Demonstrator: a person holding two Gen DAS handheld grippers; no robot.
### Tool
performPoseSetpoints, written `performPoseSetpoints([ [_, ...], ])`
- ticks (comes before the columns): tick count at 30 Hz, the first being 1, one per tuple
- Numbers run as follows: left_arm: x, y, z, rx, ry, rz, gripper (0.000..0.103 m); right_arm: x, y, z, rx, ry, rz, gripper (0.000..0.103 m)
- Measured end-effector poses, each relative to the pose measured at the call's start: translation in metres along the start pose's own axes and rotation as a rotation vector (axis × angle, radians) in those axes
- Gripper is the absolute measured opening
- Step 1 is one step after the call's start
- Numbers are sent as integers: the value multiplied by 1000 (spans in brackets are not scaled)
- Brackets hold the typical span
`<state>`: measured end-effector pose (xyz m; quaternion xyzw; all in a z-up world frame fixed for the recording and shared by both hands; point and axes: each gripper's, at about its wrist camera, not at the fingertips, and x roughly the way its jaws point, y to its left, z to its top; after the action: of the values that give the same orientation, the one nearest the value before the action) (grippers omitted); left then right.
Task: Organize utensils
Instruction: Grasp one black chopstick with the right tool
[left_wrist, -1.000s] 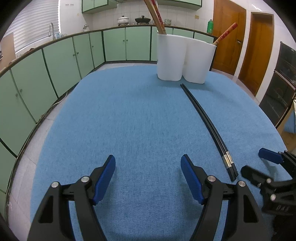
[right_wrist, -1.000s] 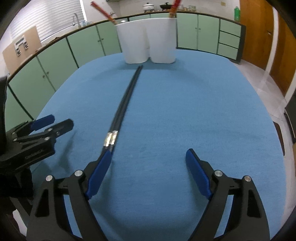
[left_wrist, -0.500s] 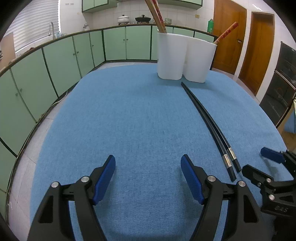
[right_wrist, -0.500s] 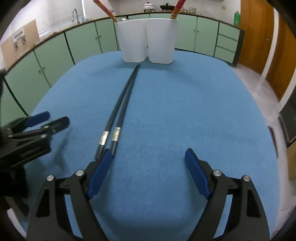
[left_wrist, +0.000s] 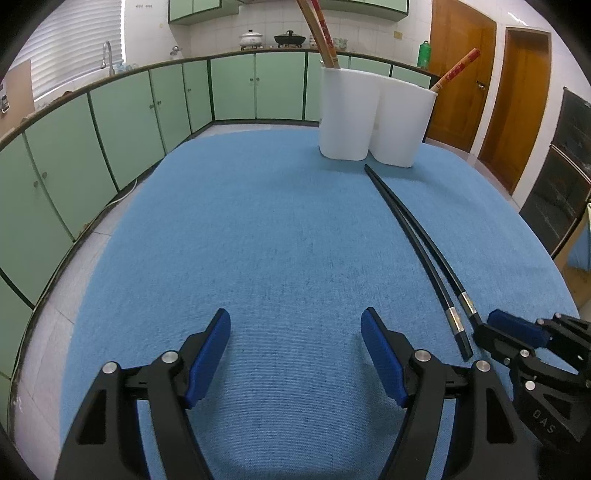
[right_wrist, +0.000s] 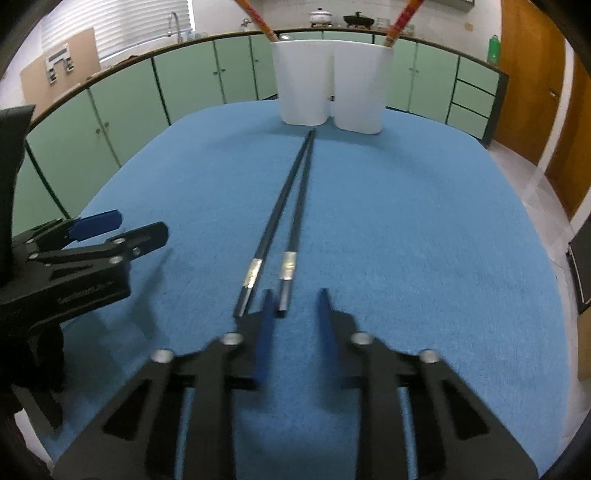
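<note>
Two long black chopsticks with silver bands lie on the blue tablecloth, tips pointing at a white two-compartment holder. The holder has wooden chopsticks in its compartments. My left gripper is open and empty, left of the chopsticks' near ends. My right gripper is blurred and partly closed, with its jaws just behind the near ends of the black chopsticks; it grips nothing. It also shows in the left wrist view.
The blue tablecloth covers an oval table. Green cabinets curve along the back and left. Wooden doors stand at the right. The left gripper's body sits left of the chopsticks in the right wrist view.
My right gripper has moved left, behind the chopsticks' near ends, and its jaws have narrowed a lot. The two chopsticks' near ends have spread apart. The left gripper has stayed put.
</note>
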<state>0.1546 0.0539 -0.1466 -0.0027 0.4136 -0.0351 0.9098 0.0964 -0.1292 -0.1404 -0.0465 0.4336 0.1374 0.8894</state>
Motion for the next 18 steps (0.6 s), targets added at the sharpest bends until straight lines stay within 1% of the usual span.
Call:
performPoseSetpoints([
  [3,-1,1,0,-7,-3,-1,72,-4,-3,-3,16,-1,35,13],
  [6,0,1,0,-5,0,2,72,-4,-4,-3,34,-3,48,16],
  [9,-2,-1,0,1,-4,2,72,-2,-1,-1,38,-2,55,16],
  [12,-2,-2,0,1,-5,3,72,-1,-3,-1,49,0,59,7],
  [15,-3,-5,0,2,-3,2,72,-5,-9,-3,71,-4,71,6],
  [18,-5,-9,0,4,-4,-8,72,-9,-20,-7,101,-9,54,6],
])
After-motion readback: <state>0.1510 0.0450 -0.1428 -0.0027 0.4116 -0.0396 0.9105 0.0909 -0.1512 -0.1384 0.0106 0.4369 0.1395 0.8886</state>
